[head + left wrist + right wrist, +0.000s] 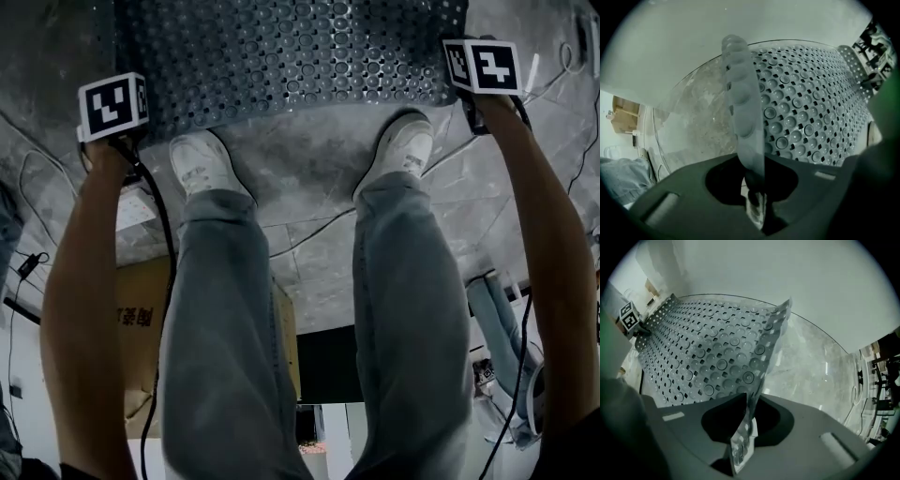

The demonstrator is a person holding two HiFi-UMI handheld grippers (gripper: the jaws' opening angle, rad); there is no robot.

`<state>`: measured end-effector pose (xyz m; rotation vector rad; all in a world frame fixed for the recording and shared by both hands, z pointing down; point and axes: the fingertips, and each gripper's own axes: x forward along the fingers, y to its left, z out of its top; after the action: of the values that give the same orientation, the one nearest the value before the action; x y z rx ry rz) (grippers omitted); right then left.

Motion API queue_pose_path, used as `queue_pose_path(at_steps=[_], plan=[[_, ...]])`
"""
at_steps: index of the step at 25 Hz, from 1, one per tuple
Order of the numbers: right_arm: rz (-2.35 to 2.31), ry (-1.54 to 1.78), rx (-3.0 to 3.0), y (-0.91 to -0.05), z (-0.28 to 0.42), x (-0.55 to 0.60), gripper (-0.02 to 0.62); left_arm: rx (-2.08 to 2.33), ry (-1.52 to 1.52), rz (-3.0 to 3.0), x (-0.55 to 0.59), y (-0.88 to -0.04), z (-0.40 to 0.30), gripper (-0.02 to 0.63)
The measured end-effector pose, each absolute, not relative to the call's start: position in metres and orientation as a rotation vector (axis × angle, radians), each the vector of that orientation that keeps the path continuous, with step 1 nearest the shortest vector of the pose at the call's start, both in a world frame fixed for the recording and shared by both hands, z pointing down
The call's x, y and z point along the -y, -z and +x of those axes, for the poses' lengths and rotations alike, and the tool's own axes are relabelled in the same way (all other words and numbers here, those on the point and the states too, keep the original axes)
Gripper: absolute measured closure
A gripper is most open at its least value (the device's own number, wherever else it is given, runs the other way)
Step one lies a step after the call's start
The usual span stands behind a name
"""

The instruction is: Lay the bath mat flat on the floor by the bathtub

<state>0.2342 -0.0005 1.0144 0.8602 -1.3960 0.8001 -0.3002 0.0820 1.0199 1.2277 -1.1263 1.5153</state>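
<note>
Bath mat (291, 56) spread over floor (309, 178), far of shoes. Left gripper (754, 206) and right gripper (740, 448) each clamped shut on near corner. Likely light, floppy, rubbery; corner holds keep it spread.

Floor (309, 173) was grey marble-look tile with pale grout lines and a thin white cable (853, 390) lying on it. Brown cardboard box (141, 323) off to one side, plain white surface (787, 273) behind.
</note>
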Motion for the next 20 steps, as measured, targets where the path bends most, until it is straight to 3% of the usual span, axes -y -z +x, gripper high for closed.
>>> queue_pose_path(at_steps=[7,20], plan=[[0.823,-0.785,1.385,-1.019,0.225,-0.007,0.402,1.142,-1.493,1.218,-0.078,-1.016,-0.302,0.545],[0.873,-0.898,1.315,-0.964,0.222,-0.007,0.400,1.153,-1.473,1.095,-0.079,-0.946,-0.306,0.551]])
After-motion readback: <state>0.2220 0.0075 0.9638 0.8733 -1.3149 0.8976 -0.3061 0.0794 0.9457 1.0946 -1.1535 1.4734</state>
